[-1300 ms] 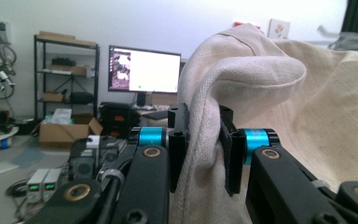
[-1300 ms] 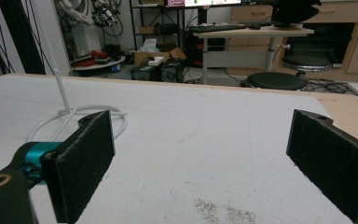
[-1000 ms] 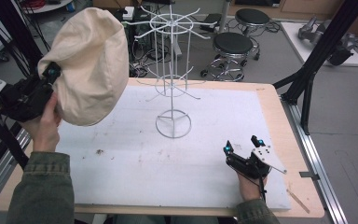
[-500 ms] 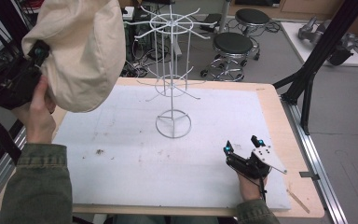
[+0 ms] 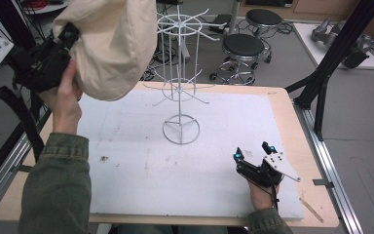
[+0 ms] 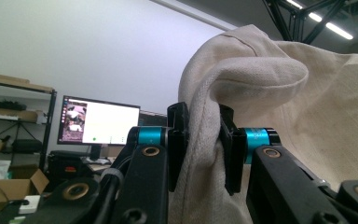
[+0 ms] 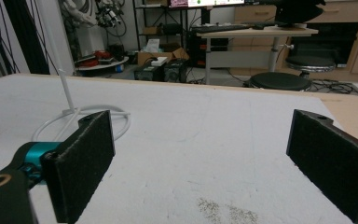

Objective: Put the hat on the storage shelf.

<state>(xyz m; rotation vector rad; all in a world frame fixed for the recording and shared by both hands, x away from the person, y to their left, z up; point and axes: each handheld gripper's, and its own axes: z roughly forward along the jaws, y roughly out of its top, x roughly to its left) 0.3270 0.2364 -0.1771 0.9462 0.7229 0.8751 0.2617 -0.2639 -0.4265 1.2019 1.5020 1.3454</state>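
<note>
A cream cloth cap hangs high at the upper left of the high view, level with the top of the white wire rack and just left of it. My left gripper is shut on the cap's edge; in the left gripper view the fabric is pinched between the two black jaws. The rack stands on a ring base in the middle of the white mat. My right gripper rests open low on the mat at the front right, its pads wide apart with nothing between them.
The white mat covers most of the wooden table. Two black stools stand behind the table. A black tripod leg rises at the right edge. A monitor and shelves stand in the room.
My left gripper has lifted the cap higher and carried it right, toward the top of the wire rack. The right gripper has not moved.
</note>
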